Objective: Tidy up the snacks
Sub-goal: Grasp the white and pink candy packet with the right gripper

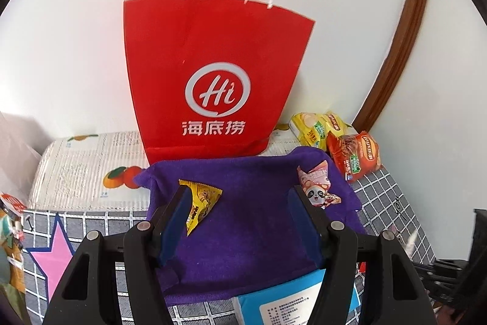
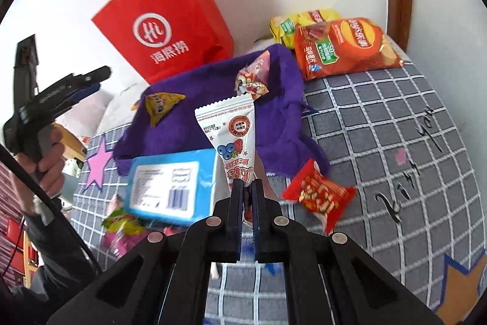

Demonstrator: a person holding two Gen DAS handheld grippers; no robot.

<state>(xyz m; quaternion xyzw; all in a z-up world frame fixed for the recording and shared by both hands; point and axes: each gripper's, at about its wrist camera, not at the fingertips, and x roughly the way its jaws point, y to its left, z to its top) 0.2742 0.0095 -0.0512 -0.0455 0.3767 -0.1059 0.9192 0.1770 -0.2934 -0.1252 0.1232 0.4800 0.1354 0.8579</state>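
Observation:
My right gripper (image 2: 247, 183) is shut on a white triangular snack packet (image 2: 229, 136) with berry pictures and holds it above the bed. A purple cloth (image 1: 243, 221) (image 2: 213, 99) lies in front of a red paper bag (image 1: 210, 75) (image 2: 164, 20). On the cloth lie a yellow triangular snack (image 1: 202, 200) (image 2: 161, 105) and a pink panda snack (image 1: 316, 185) (image 2: 252, 78). My left gripper (image 1: 240, 191) is open and empty above the cloth; it also shows at the left of the right wrist view (image 2: 94, 81).
A yellow chip bag (image 1: 316, 127) (image 2: 292, 23) and an orange chip bag (image 1: 354, 154) (image 2: 344, 47) lie at the back right. A blue packet (image 1: 286, 306) (image 2: 170, 181) lies at the cloth's front edge. A red candy (image 2: 319, 197) and small snacks (image 2: 121, 224) lie on the checked cover (image 2: 380, 127).

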